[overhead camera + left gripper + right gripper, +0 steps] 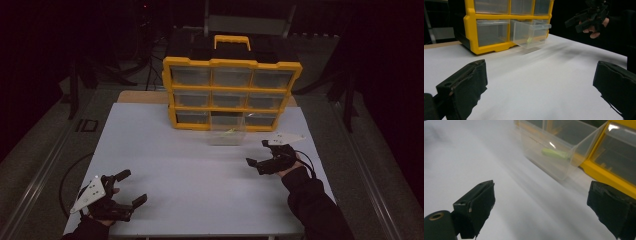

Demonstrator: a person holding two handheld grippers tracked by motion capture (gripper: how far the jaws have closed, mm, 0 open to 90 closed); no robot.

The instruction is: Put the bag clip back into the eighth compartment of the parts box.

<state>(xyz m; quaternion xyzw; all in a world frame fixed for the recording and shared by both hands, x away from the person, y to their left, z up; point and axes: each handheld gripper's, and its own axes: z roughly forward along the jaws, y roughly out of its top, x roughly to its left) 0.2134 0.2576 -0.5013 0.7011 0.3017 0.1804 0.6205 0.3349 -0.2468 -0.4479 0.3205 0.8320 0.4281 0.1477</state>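
Yellow organizer [231, 92] sitting far-centre on white bench [165, 165], clear drawer [227, 131] sticking out. Left hand-held gripper [132, 187] view: jaws gaping wide, empty. Right hand-held gripper [257, 152] view: gaping empty, green piece [556, 154] lying in drawer just beyond.

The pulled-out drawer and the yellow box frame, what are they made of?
The drawer looks like clear, glossy plastic: a small green thing shows through its wall. The yellow frame looks like hard moulded plastic, smooth and solid-coloured, though that is only how it looks.

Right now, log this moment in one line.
left hand-held gripper: open | right hand-held gripper: open | clear plastic drawer: pulled out | small green piece: inside drawer
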